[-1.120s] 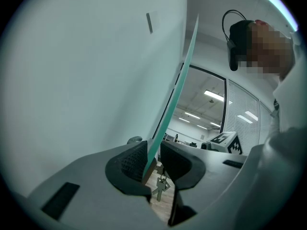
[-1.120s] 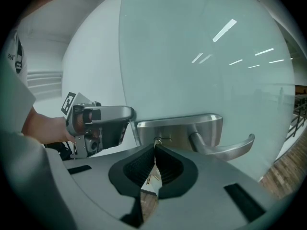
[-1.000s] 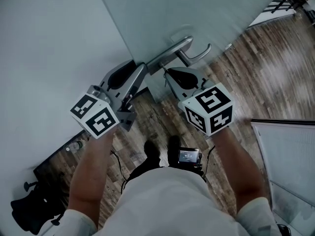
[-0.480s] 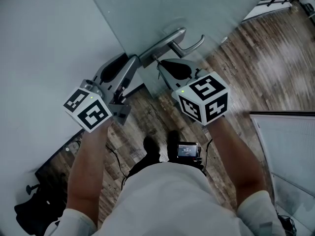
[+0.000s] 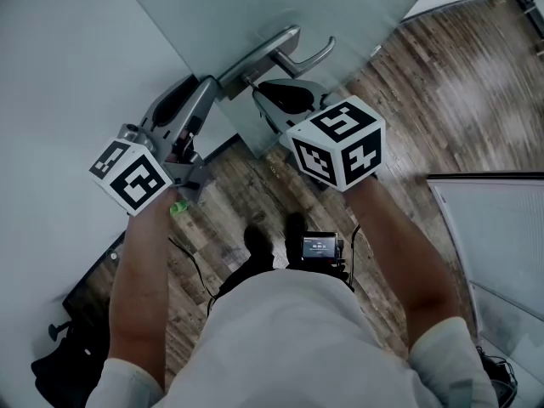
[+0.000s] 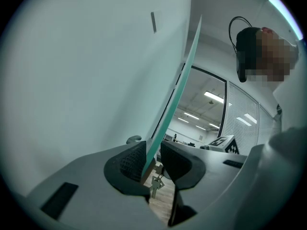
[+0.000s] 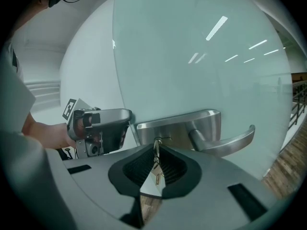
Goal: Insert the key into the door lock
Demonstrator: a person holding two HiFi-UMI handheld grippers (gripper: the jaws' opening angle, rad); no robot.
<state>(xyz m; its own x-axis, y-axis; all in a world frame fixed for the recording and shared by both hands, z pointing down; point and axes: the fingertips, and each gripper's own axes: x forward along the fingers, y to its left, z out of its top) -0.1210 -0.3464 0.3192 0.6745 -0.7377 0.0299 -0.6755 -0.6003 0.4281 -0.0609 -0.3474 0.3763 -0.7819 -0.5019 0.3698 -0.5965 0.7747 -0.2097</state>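
Head view: left gripper (image 5: 219, 87) sits at the free edge of the glass door (image 5: 357, 7), and right gripper (image 5: 255, 92) is at the lock plate (image 5: 268, 42) beside the handle (image 5: 310, 58). Left gripper view: jaws clamp the door edge, we judge to steady it. Right gripper view: jaws pinch the key (image 7: 156, 150), tip touching the keyhole (image 7: 157, 139) near the plate's left edge. We cannot tell how deep it sits.

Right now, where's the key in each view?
Head view: not visible, hidden under the right tongs at the lock plate.
Left gripper view: only hanging keys, low centre, past the door edge.
Right gripper view: key at centre, pinched in the right tongs, tip at the lock plate.
Shared landmark: the door.
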